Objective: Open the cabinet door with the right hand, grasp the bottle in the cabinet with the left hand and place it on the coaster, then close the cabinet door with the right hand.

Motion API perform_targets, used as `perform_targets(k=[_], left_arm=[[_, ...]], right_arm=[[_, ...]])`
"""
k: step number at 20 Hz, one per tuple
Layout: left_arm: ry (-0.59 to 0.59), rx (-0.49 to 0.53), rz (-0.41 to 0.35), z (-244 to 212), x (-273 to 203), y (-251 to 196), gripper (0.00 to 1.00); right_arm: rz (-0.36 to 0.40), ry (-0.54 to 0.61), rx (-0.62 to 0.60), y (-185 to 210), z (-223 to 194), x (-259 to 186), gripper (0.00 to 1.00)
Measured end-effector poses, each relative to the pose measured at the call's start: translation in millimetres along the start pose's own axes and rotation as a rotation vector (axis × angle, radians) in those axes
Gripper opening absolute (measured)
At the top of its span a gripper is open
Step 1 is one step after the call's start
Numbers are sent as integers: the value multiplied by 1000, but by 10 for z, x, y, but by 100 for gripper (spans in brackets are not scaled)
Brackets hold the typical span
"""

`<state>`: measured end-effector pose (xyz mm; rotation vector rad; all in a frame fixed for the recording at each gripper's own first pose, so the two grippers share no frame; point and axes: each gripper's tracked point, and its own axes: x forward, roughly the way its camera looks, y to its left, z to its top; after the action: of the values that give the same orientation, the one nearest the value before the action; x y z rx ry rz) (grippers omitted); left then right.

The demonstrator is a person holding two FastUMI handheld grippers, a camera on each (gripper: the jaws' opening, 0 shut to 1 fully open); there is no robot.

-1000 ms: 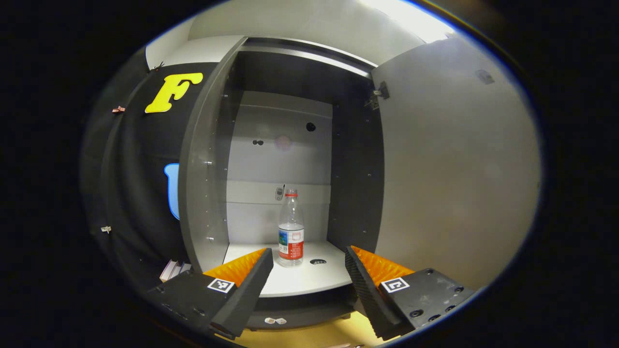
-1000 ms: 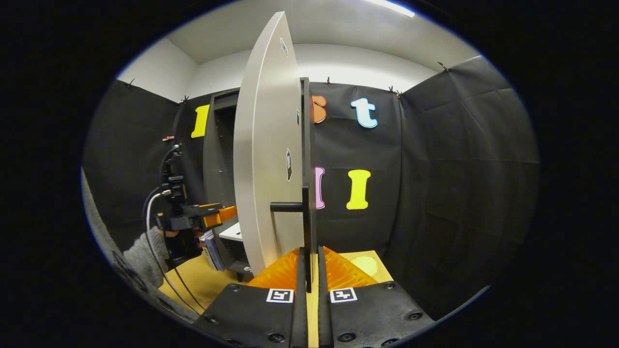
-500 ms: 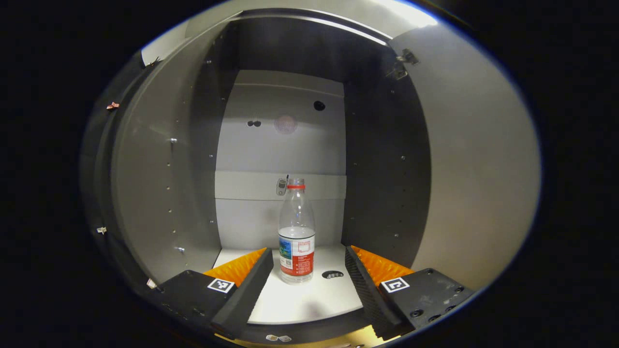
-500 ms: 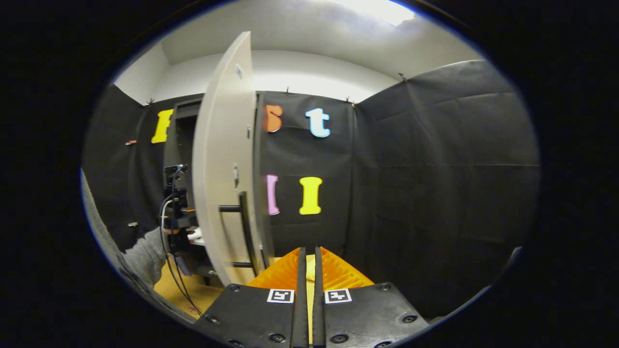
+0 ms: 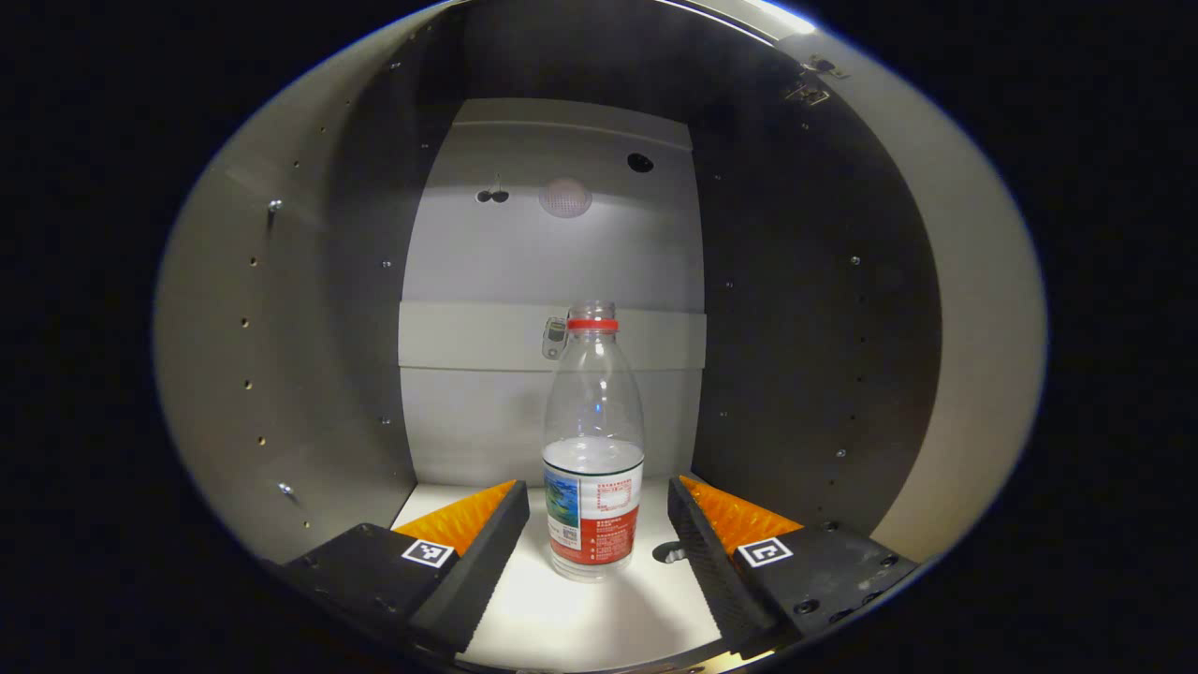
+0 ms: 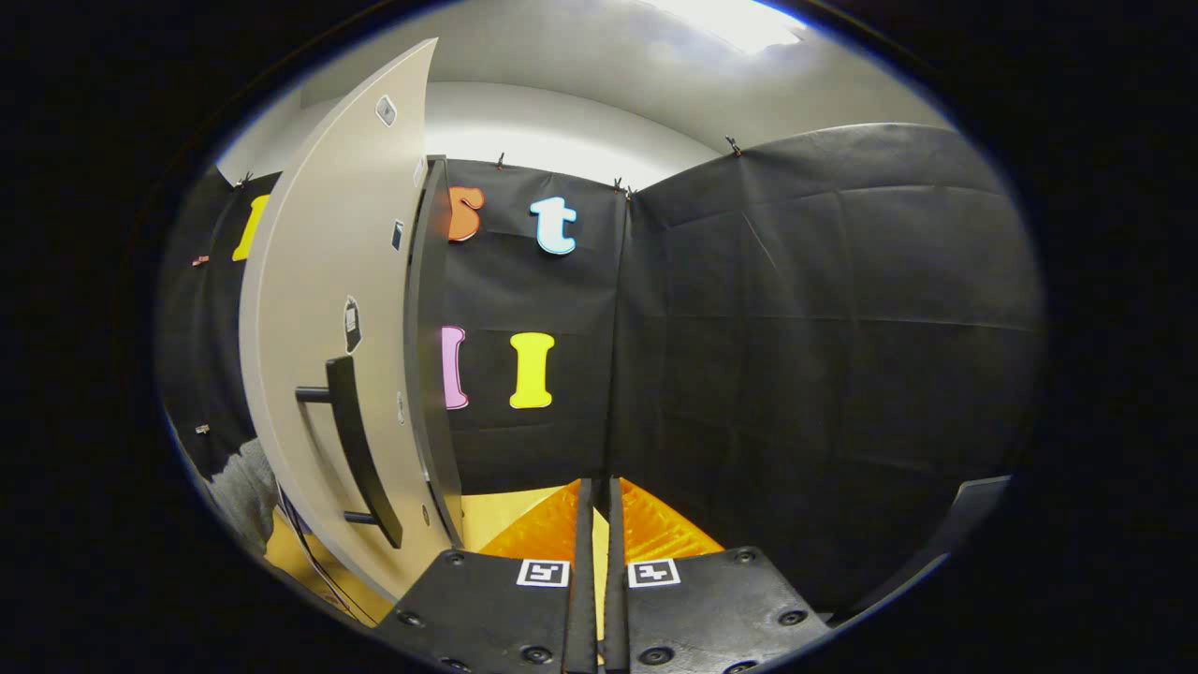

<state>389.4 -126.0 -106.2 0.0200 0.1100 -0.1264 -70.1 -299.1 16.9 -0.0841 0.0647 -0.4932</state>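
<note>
Clear plastic bottle [image 5: 593, 449], red neck ring, part full, stands upright on the white shelf [image 5: 580, 622] inside the cabinet [image 5: 309, 309]. Left gripper [image 5: 597, 494] spread wide, fingers either side of the bottle's label, not touching it. Right gripper [image 6: 594, 491] pinched together on nothing, off the cabinet door [image 6: 318, 337], which stands swung open at left with its dark handle [image 6: 360, 449] free. Grey sleeve [image 6: 239, 487] at door's lower edge.
</note>
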Motion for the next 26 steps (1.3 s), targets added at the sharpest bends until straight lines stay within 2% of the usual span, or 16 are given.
perform_targets(k=[10,16,17,18,20,26], left_arm=[[-1,22,4,43,483,30,94],[40,49,25,-58,735,102,94],[38,49,29,-56,764,111,92],[38,41,7,-53,736,65,80],[8,15,-46,54,656,-55,78],[-45,110,-60,282,263,-84,78]], right_arm=[[-36,46,-9,-24,-111,99,8],[-28,57,-6,-19,-84,81,8],[-28,56,-6,-23,-76,77,8],[-27,55,-7,-23,-81,76,8],[-24,52,-6,-14,-69,69,8],[9,24,1,-6,1,0,8]])
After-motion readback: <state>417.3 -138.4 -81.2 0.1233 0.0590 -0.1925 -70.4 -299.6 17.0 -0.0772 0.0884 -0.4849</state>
